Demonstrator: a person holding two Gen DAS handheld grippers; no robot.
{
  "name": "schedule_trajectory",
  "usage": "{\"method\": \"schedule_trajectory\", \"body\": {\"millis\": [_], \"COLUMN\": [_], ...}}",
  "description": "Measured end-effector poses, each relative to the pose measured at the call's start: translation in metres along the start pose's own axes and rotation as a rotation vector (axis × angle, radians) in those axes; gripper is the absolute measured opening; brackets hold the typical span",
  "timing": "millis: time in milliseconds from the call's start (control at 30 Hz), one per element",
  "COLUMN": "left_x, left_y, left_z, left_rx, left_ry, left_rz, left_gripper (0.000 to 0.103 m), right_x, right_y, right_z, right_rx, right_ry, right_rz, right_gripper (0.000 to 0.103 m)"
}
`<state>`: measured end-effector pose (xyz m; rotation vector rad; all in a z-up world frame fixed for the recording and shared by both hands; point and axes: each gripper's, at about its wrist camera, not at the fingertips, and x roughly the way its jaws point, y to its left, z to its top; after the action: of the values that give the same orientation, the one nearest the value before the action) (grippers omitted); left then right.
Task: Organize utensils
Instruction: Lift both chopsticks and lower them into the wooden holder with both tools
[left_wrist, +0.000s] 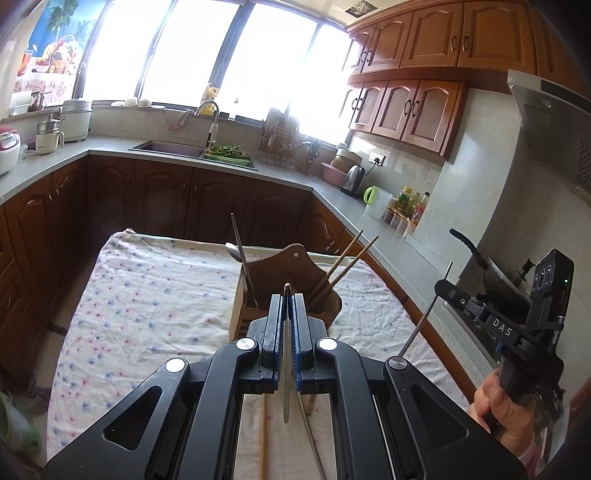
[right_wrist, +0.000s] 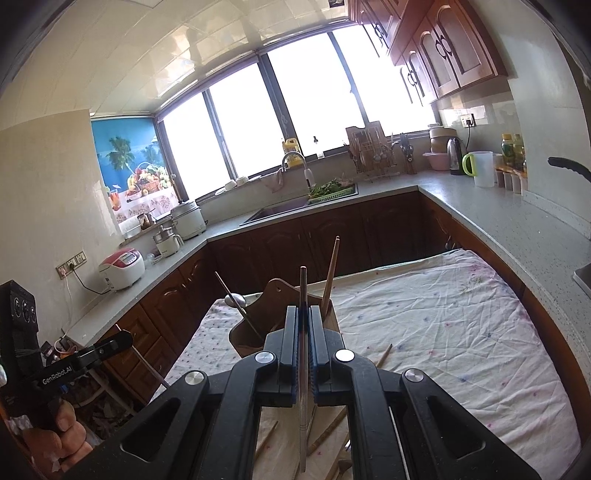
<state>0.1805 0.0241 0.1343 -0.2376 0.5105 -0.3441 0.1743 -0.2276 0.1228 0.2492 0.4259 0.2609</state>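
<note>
The left gripper (left_wrist: 287, 306) has its jaws narrowed to a slit, clamped on a thin metal utensil (left_wrist: 286, 387) whose tip pokes out just past the fingertips and whose other end hangs below them; which kind of utensil it is cannot be told. The right gripper (right_wrist: 303, 325) is likewise pinched tight, on a metal chopstick (right_wrist: 303, 288) that stands upright, rising above the fingers and running down behind them.

Directly ahead of both pairs of fingers, close by, stands the wooden utensil holder (left_wrist: 291, 266) on the flowered cloth (left_wrist: 147, 295). Two wooden chopsticks (left_wrist: 343, 262) lean out of its right compartment in the left wrist view, and a spoon (left_wrist: 240, 247) leans at its left side. Beneath the right gripper's fingers loose wooden chopsticks (right_wrist: 328, 432) lie scattered on the cloth. A hand (left_wrist: 498, 402) grips the right gripper's handle, off to the left gripper's right.
</note>
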Motion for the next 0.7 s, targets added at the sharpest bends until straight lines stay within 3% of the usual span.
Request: {"method": "schedule_trajectory", "body": {"millis": [433,700], "left_x": [0.004,0.005], "left_y": [0.006,0.010], "left_z": [0.024,0.057], "left_rx": [-0.004,-0.005], "left_ry": [-0.039,-0.116], "left_rz": [0.009,0.016], "left_gripper": [0.003,0.003], "right_x": [0.012,0.024], "right_y": [-0.002,0.001], "right_z": [0.020,0.050], "right_rx": [0.011,0.006], "right_ry": [-0.052,-0.126], "right_rz": [0.000,0.003], "right_gripper": [0.005,0.005]}}
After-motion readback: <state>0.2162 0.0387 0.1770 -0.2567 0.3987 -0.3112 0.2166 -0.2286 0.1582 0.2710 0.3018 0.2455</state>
